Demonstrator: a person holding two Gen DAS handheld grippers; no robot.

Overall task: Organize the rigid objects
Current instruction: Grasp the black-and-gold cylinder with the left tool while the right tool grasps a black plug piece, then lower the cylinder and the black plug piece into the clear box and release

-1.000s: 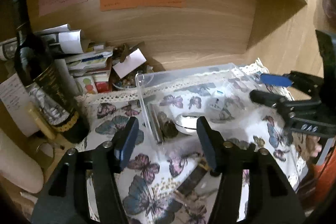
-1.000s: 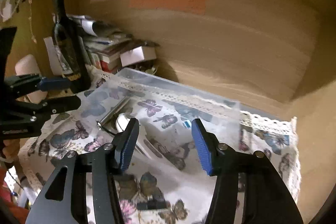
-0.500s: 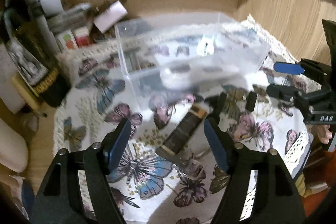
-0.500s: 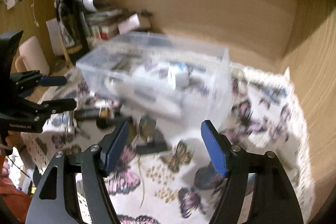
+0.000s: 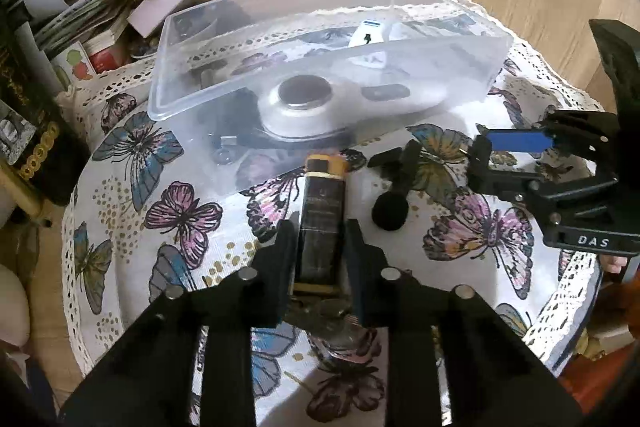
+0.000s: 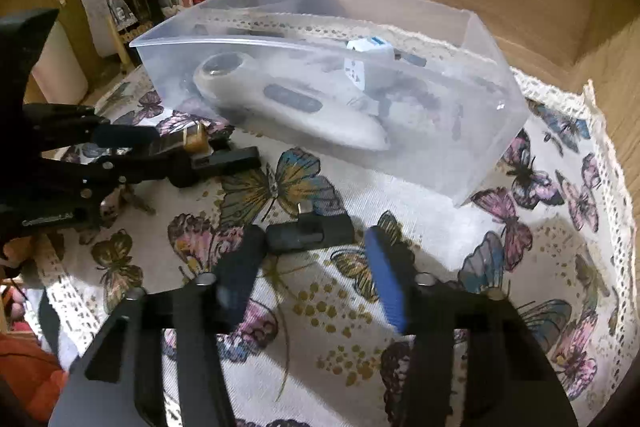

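From the left wrist camera, the left gripper (image 5: 322, 247) is clenched on a dark rectangular lighter with a gold-coloured top (image 5: 322, 219), which lies on the butterfly-print tablecloth (image 5: 180, 211) with its top pointing to twelve o'clock, just short of the clear plastic storage box (image 5: 320, 67). A small black microphone with a foam head (image 5: 394, 187) lies just beside it at two o'clock. The right gripper (image 5: 516, 155) shows at three o'clock.

From the right wrist camera, the right gripper (image 6: 312, 279) is spread wide, grasping nothing. A small black plug-in adapter (image 6: 310, 233) lies on the cloth between its fingertips. The box (image 6: 472, 155) stands at twelve o'clock, with a white handheld device (image 6: 288, 103) inside. At nine o'clock, the left gripper (image 6: 176, 151) grips the lighter (image 6: 188, 143).
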